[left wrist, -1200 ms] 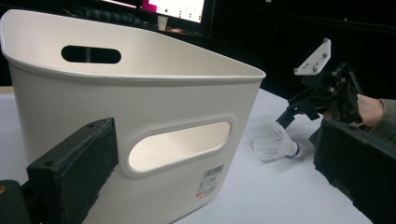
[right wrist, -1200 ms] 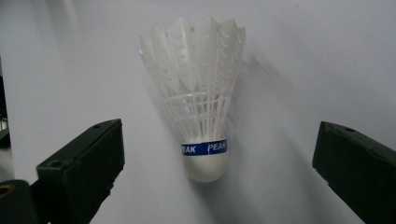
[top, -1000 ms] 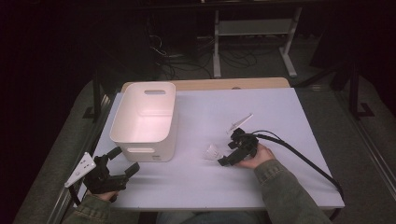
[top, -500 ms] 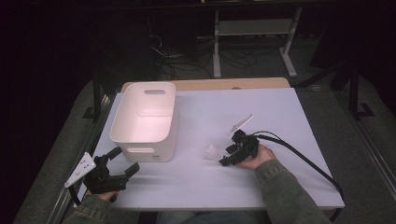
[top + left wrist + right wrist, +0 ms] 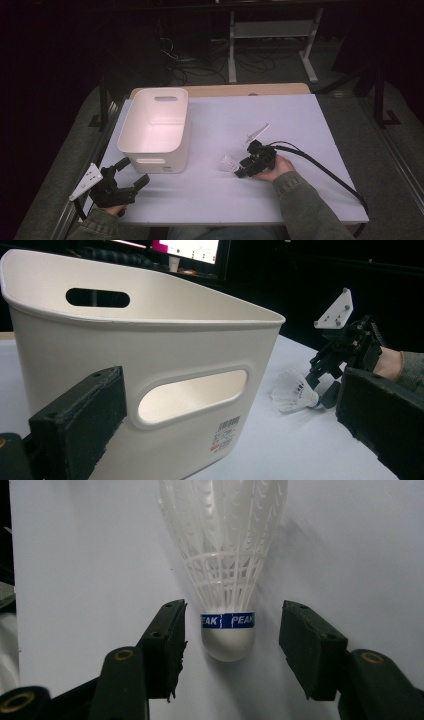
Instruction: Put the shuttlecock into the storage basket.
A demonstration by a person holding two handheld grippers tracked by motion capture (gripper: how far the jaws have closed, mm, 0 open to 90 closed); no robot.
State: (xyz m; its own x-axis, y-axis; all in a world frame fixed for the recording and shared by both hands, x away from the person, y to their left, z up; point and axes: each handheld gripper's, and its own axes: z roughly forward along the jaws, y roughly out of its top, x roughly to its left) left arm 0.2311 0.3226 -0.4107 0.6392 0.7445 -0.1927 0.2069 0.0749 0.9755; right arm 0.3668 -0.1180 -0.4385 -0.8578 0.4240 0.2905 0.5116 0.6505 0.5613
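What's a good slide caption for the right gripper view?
Open hand-held gripper straddling the cork end of a white shuttlecock lying on the table.

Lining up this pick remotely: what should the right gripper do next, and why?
Probably close the right gripper. Its jaws stand open on either side of the shuttlecock, level with its cork base and blue band, not yet touching. The shuttlecock lies on the white table.
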